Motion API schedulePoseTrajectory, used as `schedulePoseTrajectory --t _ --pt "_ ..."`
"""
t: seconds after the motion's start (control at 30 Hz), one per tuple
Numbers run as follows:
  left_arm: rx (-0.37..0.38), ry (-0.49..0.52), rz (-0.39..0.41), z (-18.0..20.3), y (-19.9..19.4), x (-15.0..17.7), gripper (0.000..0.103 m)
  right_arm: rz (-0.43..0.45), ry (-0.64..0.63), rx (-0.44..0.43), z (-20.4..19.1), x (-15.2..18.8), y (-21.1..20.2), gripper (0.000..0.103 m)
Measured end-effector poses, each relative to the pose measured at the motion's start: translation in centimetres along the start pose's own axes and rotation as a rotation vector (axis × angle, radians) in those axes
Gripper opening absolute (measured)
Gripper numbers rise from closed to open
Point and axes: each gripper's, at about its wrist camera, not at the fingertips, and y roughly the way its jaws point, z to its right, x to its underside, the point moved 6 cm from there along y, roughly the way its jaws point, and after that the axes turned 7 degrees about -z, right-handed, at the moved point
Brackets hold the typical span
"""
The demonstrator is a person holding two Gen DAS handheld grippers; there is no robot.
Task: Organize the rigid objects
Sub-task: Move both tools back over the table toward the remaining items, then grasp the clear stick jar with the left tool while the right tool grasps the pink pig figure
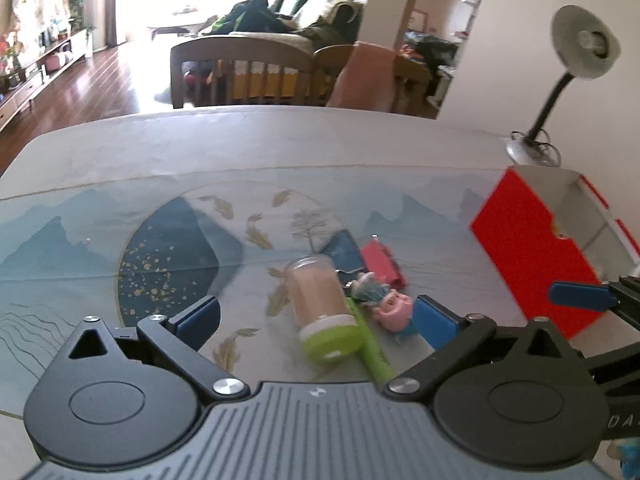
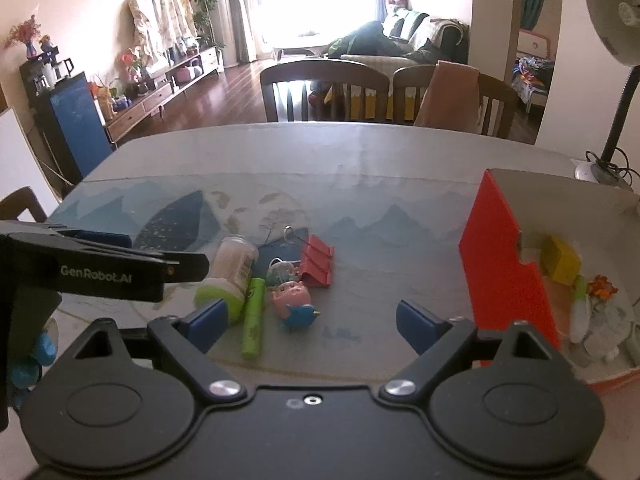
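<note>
both tongs hang open and empty: left tongs point(image 1: 316, 316) bracket the green-capped jar point(image 1: 322, 308) lying on its side on the surface point(image 1: 280, 152), right tongs point(image 2: 312, 316) face the pig toy point(image 2: 294, 300). green marker point(image 2: 254, 316) lies just beside the jar. i'd close across the jar's body, clear of the marker, then carry it to the red box point(image 2: 504, 280) at right.

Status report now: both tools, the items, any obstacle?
Left tool open, empty, over the jar. Right tool open, empty. Jar, green marker, pig toy, red clip outside red box. No obstacle.
</note>
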Motion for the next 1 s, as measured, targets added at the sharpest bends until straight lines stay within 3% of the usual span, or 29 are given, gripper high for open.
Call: schedulePoseTrajectory --t 0.37,0.67,1.0 --pt "-0.08 -0.047 -0.059 -0.6 4.8 -0.3 0.103 -0.093 -0.035 0.007 0.6 0.2 5.6 0.079" --pt "-0.096 -0.076 -0.097 -1.1 7.4 -0.5 0.103 -0.103 -0.038 -0.019 0.2 -0.4 7.7 0.073" --pt "-0.09 -0.101 -0.13 -1.7 9.1 -0.2 0.102 -0.118 -0.054 -0.046 -0.7 -0.6 9.6 0.055"
